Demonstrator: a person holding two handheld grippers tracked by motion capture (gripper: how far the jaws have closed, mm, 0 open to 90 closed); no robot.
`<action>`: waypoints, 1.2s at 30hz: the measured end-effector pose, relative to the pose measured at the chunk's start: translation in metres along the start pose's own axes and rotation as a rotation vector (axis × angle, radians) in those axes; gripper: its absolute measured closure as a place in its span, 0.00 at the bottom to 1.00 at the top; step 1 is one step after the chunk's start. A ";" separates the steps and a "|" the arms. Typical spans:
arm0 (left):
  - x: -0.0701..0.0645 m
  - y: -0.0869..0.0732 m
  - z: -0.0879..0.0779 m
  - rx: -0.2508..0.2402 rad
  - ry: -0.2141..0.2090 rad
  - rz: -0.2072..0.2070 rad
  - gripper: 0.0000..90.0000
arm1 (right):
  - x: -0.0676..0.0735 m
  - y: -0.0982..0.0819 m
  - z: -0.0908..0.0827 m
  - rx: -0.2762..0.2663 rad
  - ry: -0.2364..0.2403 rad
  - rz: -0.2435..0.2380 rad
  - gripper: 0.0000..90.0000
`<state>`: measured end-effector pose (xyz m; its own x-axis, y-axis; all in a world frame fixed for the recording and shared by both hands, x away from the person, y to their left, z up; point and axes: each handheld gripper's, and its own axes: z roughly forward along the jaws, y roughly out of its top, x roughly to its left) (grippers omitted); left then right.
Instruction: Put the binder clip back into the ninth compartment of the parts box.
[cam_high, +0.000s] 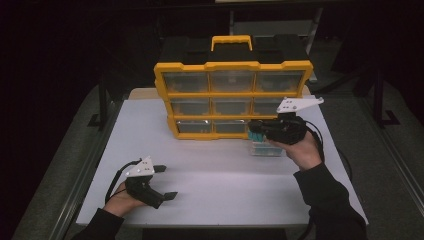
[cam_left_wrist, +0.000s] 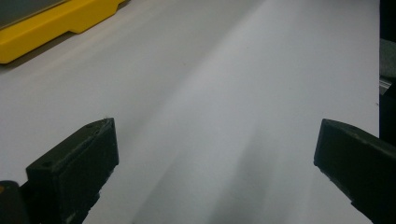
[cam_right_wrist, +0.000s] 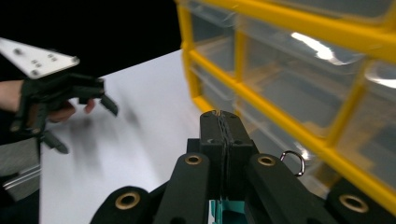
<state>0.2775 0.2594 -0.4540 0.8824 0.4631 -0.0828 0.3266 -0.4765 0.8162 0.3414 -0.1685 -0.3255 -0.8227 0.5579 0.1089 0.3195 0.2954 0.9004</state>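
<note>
Right claw (cam_high: 256, 131) is shut, jaws pressed together, nothing visibly pinched, hovering at the bottom right slot of the yellow drawer cabinet (cam_high: 233, 65). Clear drawer (cam_high: 266, 148) sits pulled out on the counter (cam_high: 220, 175) just below it. Left claw (cam_high: 165, 182) rests wide open, empty. Drawer is out; putting it back looks left.

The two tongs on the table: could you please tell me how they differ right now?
The left tongs stand wide open with nothing between them; the right tongs are shut. The left tongs sit low near the table's front edge; the right tongs are by the yellow organizer. Both are black.
</note>
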 end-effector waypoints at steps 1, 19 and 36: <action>0.000 0.000 0.000 0.001 0.000 0.001 0.00 | -0.002 0.000 -0.001 -0.004 -0.008 0.003 0.97; 0.000 0.000 0.000 0.006 -0.004 0.003 0.00 | -0.042 -0.031 0.015 0.060 -0.103 0.053 0.97; 0.001 -0.001 -0.001 0.005 -0.003 0.001 0.00 | -0.019 -0.034 0.007 0.078 -0.113 0.070 0.50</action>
<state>0.2775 0.2605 -0.4540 0.8840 0.4599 -0.0835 0.3271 -0.4809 0.8135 0.3495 -0.1834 -0.3613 -0.7406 0.6614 0.1181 0.4131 0.3097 0.8564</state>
